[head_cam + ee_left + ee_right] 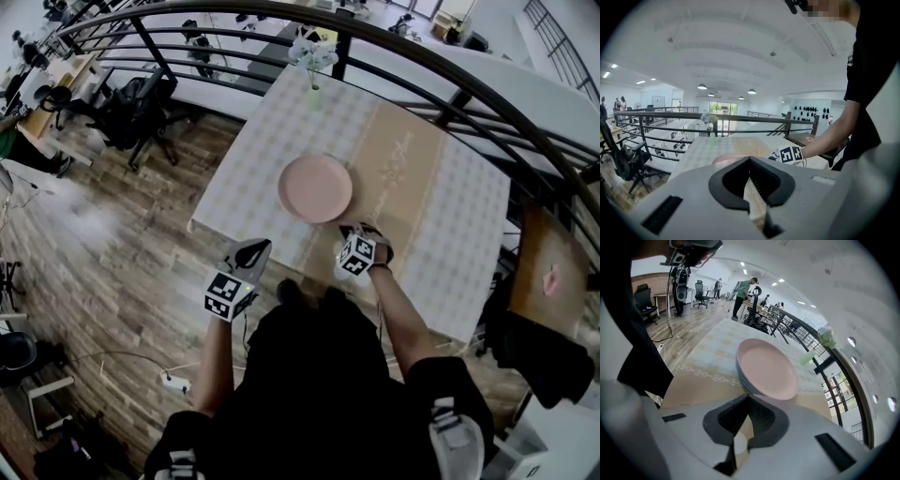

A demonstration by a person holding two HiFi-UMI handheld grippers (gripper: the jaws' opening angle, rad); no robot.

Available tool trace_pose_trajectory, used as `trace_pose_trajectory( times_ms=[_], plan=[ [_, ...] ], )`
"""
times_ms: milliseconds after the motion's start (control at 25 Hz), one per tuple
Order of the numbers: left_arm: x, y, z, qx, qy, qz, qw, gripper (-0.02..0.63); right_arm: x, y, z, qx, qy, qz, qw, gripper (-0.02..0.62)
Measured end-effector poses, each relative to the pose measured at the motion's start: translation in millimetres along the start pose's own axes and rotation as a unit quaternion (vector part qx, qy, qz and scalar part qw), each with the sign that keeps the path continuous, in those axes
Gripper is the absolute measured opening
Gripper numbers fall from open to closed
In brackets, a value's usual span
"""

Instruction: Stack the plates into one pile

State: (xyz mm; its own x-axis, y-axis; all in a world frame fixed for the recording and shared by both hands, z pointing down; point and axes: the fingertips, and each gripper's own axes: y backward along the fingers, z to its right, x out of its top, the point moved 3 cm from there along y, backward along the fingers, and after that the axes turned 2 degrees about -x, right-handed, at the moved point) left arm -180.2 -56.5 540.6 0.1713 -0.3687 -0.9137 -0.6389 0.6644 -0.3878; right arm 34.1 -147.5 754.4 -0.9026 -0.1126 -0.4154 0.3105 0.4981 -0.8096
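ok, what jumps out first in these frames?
A pile of round plates with a pink one on top sits mid-table on the checked tablecloth, beside a tan runner. The left gripper and right gripper hang at the table's near edge, jaws together, nothing held. A small green vase of white flowers stands at the far edge by the black railing.

Smooth plates [315, 187], wooden plank floor [122, 281]
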Motion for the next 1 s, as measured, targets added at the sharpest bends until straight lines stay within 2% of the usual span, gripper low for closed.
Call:
trace_pose_trajectory(
  times_ms=[120, 240, 400, 520, 800, 1000],
  plan=[
    [5, -9, 11, 0.001, 0.002, 0.0, 1.0, 0.0, -7, 12, 5, 0.02, -0.026, 0.018, 0.999, -0.002],
    [8, -17, 22, 0.004, 0.003, -0.001, 1.0, 0.0, -11, 23, 4, 0.058, -0.052, 0.05, 0.996, -0.002],
    [13, -33, 36, 0.01, 0.005, -0.003, 0.9999, 0.0, -21, 36, 4, 0.093, -0.052, 0.079, 0.991, -0.003],
    [15, -40, 43, 0.014, 0.007, -0.005, 0.9999, 0.001, -24, 45, 6, 0.112, -0.072, 0.103, 0.986, -0.003],
    [18, -51, 60, 0.024, 0.014, -0.007, 0.9996, 0.0, -21, 85, 21, 0.108, -0.12, 0.174, 0.971, -0.003],
    [17, -61, 71, 0.025, 0.015, -0.012, 0.9995, 0.0, -20, 108, 31, 0.102, -0.13, 0.207, 0.964, -0.003]
  ],
)
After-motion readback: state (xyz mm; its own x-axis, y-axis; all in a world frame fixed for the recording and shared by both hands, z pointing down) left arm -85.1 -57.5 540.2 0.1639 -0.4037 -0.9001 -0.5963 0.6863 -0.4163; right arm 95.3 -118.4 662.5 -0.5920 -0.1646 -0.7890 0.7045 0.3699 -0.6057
